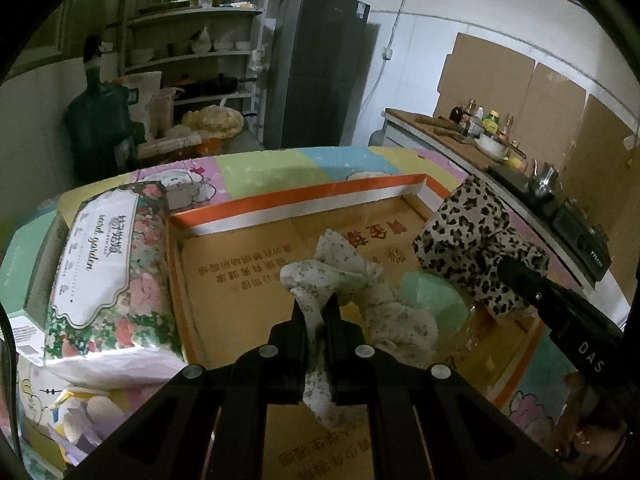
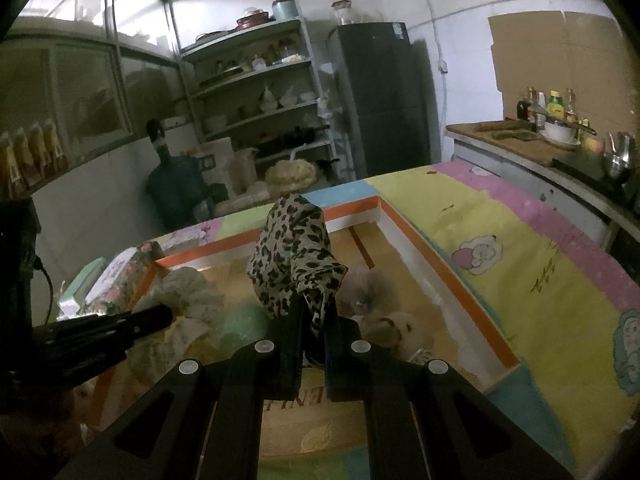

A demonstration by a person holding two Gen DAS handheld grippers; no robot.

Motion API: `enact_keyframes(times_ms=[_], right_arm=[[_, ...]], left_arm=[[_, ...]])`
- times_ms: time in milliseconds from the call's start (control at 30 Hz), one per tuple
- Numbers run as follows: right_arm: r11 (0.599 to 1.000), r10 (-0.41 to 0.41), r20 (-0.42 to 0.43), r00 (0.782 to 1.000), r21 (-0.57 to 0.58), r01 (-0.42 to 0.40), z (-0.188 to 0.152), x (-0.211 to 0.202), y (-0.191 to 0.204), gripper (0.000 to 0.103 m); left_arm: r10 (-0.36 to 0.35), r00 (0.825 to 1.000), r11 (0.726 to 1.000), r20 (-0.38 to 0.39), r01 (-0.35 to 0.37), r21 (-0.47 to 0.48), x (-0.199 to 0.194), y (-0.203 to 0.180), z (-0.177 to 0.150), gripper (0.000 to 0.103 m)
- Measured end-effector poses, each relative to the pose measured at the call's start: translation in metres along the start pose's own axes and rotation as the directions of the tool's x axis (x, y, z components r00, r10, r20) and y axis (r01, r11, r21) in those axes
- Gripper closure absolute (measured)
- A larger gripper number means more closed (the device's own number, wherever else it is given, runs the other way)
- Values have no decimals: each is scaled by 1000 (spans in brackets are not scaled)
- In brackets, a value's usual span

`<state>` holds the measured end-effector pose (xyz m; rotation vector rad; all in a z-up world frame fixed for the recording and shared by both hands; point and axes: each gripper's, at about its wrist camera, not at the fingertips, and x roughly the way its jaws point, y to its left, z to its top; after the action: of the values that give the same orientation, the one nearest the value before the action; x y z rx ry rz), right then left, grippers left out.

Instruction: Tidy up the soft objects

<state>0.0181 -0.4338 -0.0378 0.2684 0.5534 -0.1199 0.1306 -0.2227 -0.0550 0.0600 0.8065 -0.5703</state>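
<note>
My left gripper [image 1: 316, 308] is shut on a pale floral cloth [image 1: 332, 268] and holds it over a shallow cardboard box with an orange rim [image 1: 304, 196]. My right gripper [image 2: 314, 312] is shut on a leopard-print cloth [image 2: 296, 256], held above the same box [image 2: 452, 276]; this cloth also shows in the left wrist view [image 1: 476, 240]. A mint green soft thing [image 1: 432, 300] and a beige plush toy [image 2: 400, 328] lie in the box. The floral cloth also shows in the right wrist view [image 2: 188, 300], behind the left gripper's finger [image 2: 148, 320].
The box sits on a pastel cartoon-print cover [image 2: 540, 264]. A flower-print tissue pack [image 1: 108, 272] lies left of the box. Shelves [image 1: 196, 56], a dark fridge [image 1: 320, 76] and a counter with bottles [image 1: 480, 124] stand behind.
</note>
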Motion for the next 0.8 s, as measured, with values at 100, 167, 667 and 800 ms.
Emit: enact_keyframes(times_ms=[100, 167, 667, 800], right_arm=[[1000, 1, -4, 1000, 3, -1, -1, 2, -2, 96], [1000, 2, -6, 1000, 4, -1, -1, 3, -3, 96], [1000, 5, -19, 1000, 11, -4, -2, 8, -3, 96], [1000, 4, -25, 1000, 9, -4, -2, 11, -2, 94]], left_arm=[[-1, 1000, 1000, -6, 1, 4, 2, 0, -1, 95], [-1, 1000, 1000, -10, 1, 4, 4, -1, -1, 95], [-6, 999, 1000, -46, 6, 4, 14, -2, -2, 95], [-17, 998, 1000, -67, 17, -6, 17, -1, -2, 94]])
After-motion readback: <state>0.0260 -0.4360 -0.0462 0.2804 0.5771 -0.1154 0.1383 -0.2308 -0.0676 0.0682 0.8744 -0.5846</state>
